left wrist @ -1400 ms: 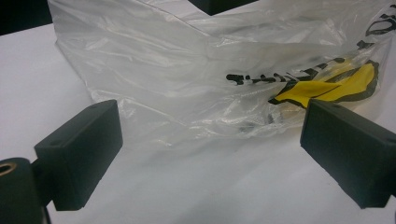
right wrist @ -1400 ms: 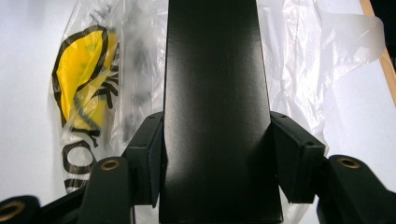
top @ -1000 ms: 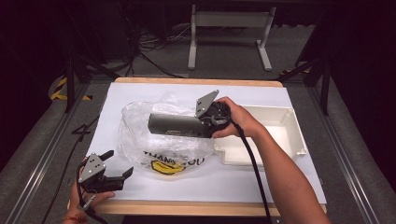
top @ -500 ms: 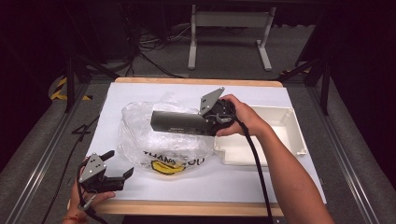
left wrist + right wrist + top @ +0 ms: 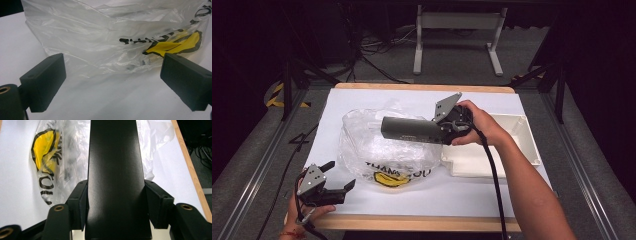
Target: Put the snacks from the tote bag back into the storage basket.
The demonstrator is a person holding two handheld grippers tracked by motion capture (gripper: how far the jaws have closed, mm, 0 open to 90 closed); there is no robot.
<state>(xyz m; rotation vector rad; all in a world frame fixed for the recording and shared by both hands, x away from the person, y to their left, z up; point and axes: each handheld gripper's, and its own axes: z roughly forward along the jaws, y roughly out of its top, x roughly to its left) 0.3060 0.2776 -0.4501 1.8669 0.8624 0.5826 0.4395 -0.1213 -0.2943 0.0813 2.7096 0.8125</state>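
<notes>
Gripping dark box (image 5: 412, 129) over plastic bag (image 5: 377, 150), white tray (image 5: 517, 150) beside

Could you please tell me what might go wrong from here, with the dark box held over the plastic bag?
1. The right gripper clamps the long dark grey rectangular box at one end only, so the free end may sag or twist out of the pads.
2. The crumpled clear plastic bag with black lettering and a yellow mark lies loose beneath; the box could snag or push it.
3. The left gripper is open beside the bag and holds nothing, so the bag may slide.
</notes>
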